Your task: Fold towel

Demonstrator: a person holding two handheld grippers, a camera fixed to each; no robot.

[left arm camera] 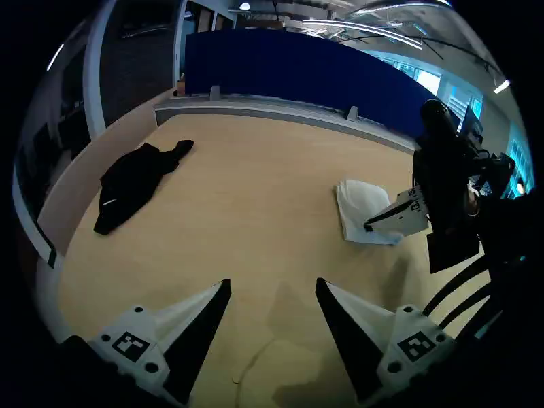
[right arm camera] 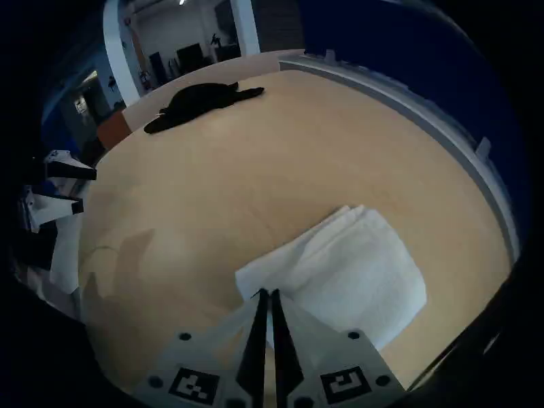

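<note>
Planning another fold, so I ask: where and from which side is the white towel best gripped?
Probably pinch the towel at its edge nearest the right gripper, coming in low along the table; it lies flat, so only edges offer a bite.

a black garment (left arm camera: 132, 182) lies crumpled on the pale wooden table (left arm camera: 272, 156), near its left edge in the left gripper view. a grey rail (left arm camera: 272, 109) runs along the table's far side, with a blue partition (left arm camera: 306, 68) standing behind it. long ceiling lights (left arm camera: 360, 27) glow overhead.

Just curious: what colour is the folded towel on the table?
The towel is white, clearest in the right gripper view.
</note>
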